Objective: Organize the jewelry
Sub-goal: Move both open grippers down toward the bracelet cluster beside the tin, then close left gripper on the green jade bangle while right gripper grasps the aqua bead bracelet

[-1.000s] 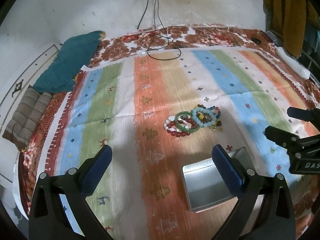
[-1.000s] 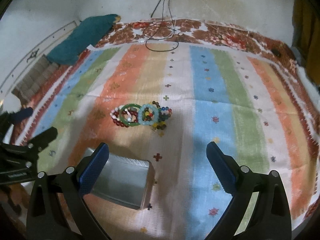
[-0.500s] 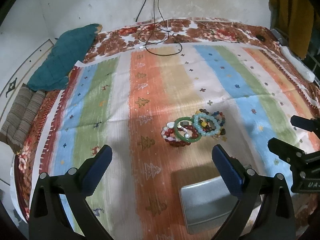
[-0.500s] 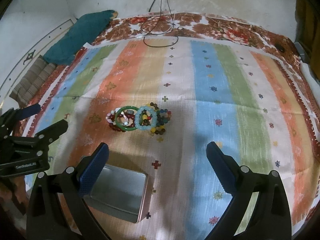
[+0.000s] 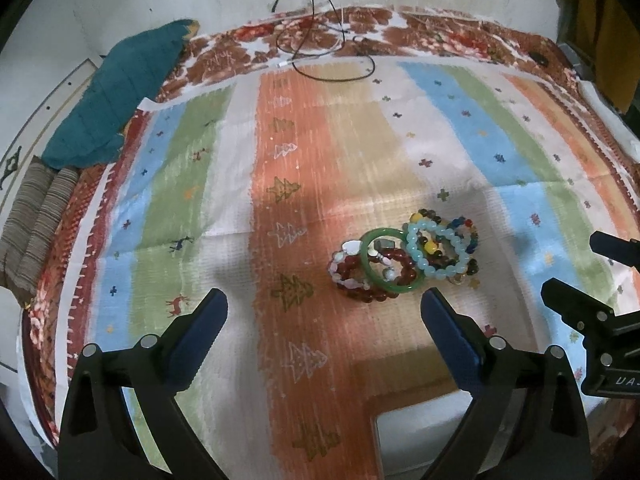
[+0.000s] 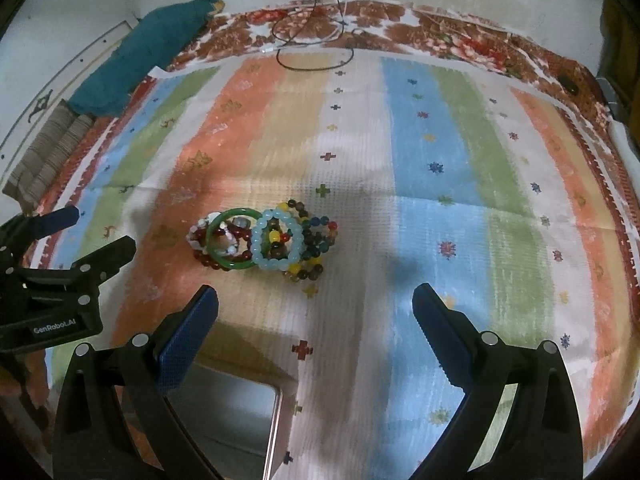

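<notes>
A pile of bracelets lies on the striped cloth: a green bangle (image 5: 389, 261) (image 6: 231, 240), a red bead bracelet (image 5: 362, 280) (image 6: 208, 258), a pale blue bead bracelet (image 5: 436, 250) (image 6: 277, 244) and a multicoloured bead bracelet (image 5: 466, 232) (image 6: 320, 236). A metal tin (image 5: 424, 440) (image 6: 224, 416) sits nearer me, below the pile. My left gripper (image 5: 324, 312) is open and empty, short of the pile. My right gripper (image 6: 316, 308) is open and empty, just before the pile. Each gripper shows in the other's view, the right one (image 5: 576, 276) and the left one (image 6: 88, 236).
The striped cloth (image 5: 180, 184) covers a floral bedspread (image 6: 440, 36). A teal cushion (image 5: 120, 96) and a striped folded cloth (image 5: 32, 224) lie at the far left. A black cable (image 5: 320, 40) loops at the far edge.
Both grippers have moved forward toward the bracelet pile. The tin has slid lower in both views. The jaws stay open.
</notes>
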